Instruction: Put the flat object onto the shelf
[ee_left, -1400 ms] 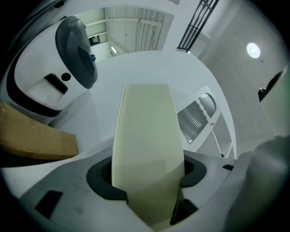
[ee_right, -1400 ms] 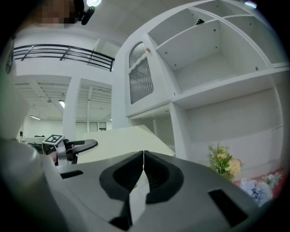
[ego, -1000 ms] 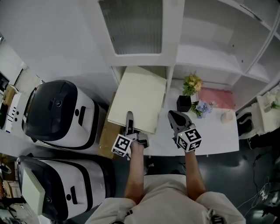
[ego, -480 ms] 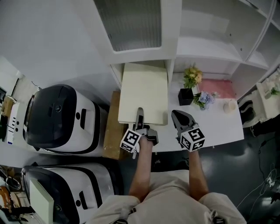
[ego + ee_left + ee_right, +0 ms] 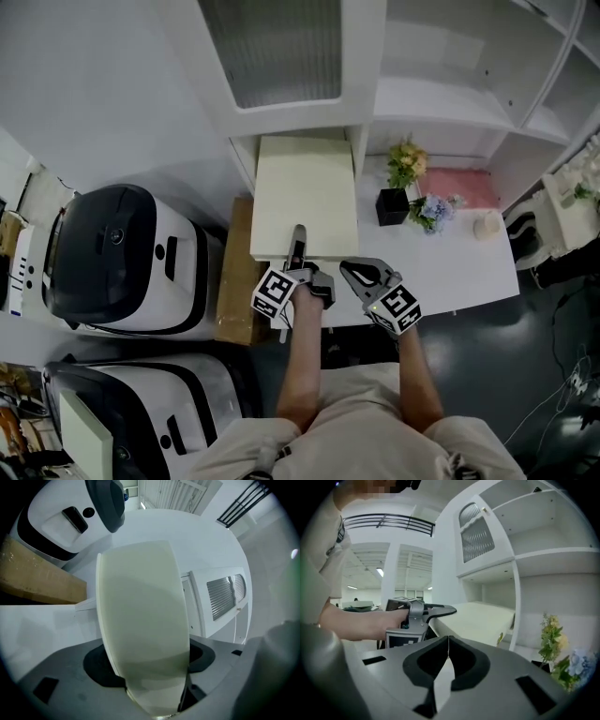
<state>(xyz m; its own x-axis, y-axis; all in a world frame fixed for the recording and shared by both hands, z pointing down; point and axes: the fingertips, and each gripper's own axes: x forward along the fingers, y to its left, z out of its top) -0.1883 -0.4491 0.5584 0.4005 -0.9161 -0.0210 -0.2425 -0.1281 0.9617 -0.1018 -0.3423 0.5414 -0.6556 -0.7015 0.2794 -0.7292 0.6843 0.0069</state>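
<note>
The white shelf unit (image 5: 450, 103) fills my view. The cream flat board (image 5: 305, 187) lies with its far end in the lowest left bay. My left gripper (image 5: 298, 234) has just been opening, the board between its jaws. My right gripper (image 5: 347, 269) is closed and empty.
</note>
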